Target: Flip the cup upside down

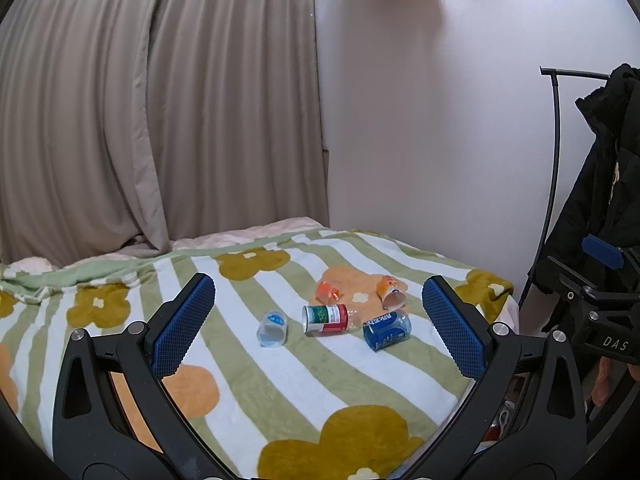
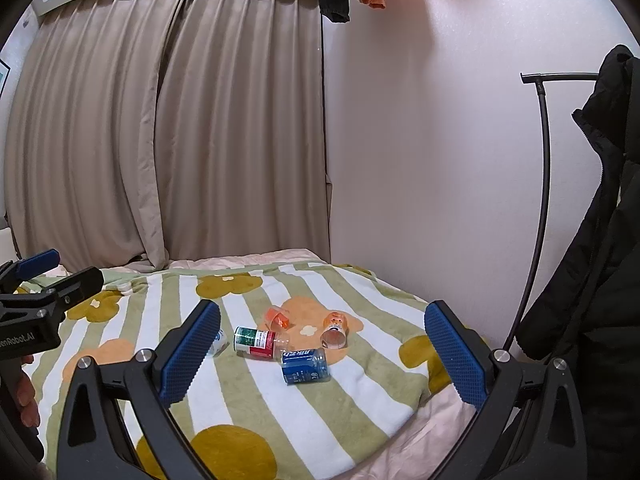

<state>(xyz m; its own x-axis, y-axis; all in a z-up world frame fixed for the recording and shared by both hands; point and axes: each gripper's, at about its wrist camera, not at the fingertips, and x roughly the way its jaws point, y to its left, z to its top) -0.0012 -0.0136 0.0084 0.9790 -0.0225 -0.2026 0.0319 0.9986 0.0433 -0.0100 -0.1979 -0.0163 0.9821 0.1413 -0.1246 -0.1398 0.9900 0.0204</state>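
Your left gripper (image 1: 318, 322) hangs above the bed (image 1: 280, 380) with its jaws spread wide and nothing between them. Your right gripper (image 2: 322, 354) is just the same: wide open, empty, well short of the cups.

Five small cups lie on their sides in a loose cluster on the blanket, toward the bed's far right corner, near the wall. Going left to right: a clear cup (image 1: 272, 329) with a blue mark lies alone, mouth toward you. Next is a green-and-red cup (image 1: 325, 319), then an orange cup (image 1: 328, 291) just behind it. A blue cup (image 1: 386, 330) lies close to the green-and-red one, and a pale orange cup (image 1: 390, 291) sits farthest right, mouth toward you.

They look like thin, light plastic, so they will likely roll or skid on the soft blanket if you nudge them, and may flex under a hard squeeze. Take one across its body near the middle, pads on opposite sides, with gentle pressure. The clear cup has the most free room around it. Set it rim-down; the plush surface may let it tip.
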